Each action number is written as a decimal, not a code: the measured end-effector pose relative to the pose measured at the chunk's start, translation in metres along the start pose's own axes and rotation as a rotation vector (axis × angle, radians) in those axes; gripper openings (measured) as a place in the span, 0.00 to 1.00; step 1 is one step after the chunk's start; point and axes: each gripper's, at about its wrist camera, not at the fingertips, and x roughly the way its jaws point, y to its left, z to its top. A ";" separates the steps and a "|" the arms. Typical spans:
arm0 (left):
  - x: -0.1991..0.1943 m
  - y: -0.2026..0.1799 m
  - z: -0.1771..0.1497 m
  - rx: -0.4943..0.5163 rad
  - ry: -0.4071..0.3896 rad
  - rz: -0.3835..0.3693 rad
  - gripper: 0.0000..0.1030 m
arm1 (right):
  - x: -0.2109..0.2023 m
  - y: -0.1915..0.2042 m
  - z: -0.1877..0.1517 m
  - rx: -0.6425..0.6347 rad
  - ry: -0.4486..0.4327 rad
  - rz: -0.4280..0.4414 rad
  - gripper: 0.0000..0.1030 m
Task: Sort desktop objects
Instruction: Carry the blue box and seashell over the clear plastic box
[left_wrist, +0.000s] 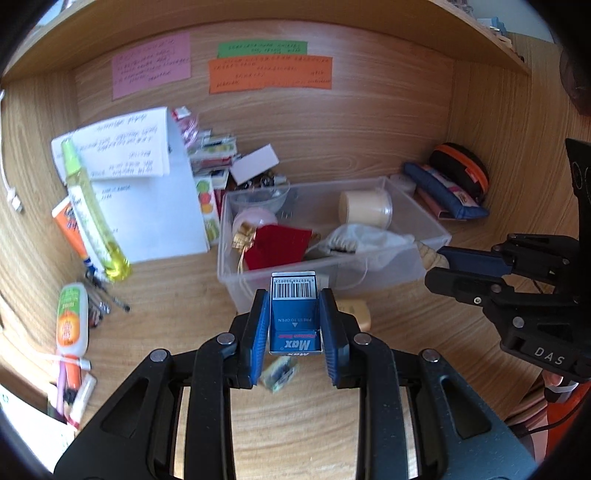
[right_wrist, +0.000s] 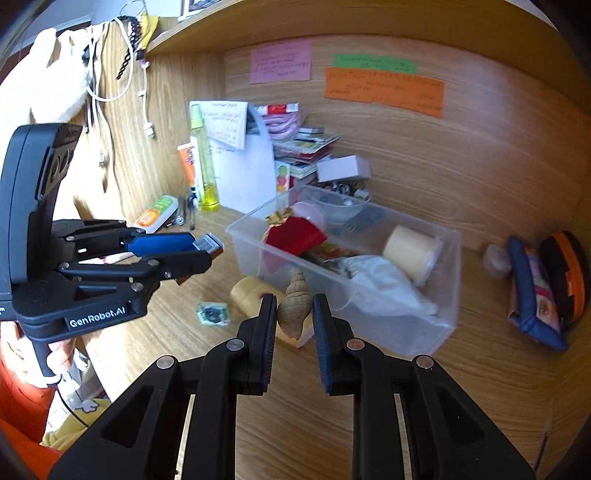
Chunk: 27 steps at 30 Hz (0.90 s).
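My left gripper (left_wrist: 294, 297) is shut on a small blue Max staple box (left_wrist: 294, 321), barcode end forward, held above the desk just in front of a clear plastic bin (left_wrist: 229, 280). My right gripper (right_wrist: 294, 300) is shut on a tan spiral seashell (right_wrist: 293, 308), also near the bin's front wall (right_wrist: 399, 332). The right wrist view shows the left gripper (right_wrist: 203, 248) at the left with the box (right_wrist: 211, 243). In the left wrist view the right gripper (left_wrist: 433, 265) comes in from the right with the shell (left_wrist: 428, 254).
The bin holds a red pouch (left_wrist: 280, 245), a cream tape roll (left_wrist: 364, 208), white cloth (left_wrist: 369, 240) and a clear bowl (left_wrist: 258, 197). A yellow cylinder (right_wrist: 251, 293) and a small packet (right_wrist: 213, 314) lie before it. Spray bottle (left_wrist: 92, 210), glue bottle (left_wrist: 72, 319), papers and pens are left; a blue pouch (left_wrist: 443, 194) is right.
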 end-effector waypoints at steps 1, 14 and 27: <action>0.001 -0.001 0.004 0.005 -0.003 -0.003 0.26 | 0.000 -0.002 0.001 0.002 -0.002 -0.001 0.17; 0.028 -0.003 0.052 0.028 -0.028 -0.025 0.26 | 0.005 -0.047 0.018 0.052 -0.018 -0.057 0.17; 0.083 -0.014 0.077 0.053 0.029 -0.051 0.26 | 0.044 -0.076 0.036 0.064 0.012 -0.069 0.17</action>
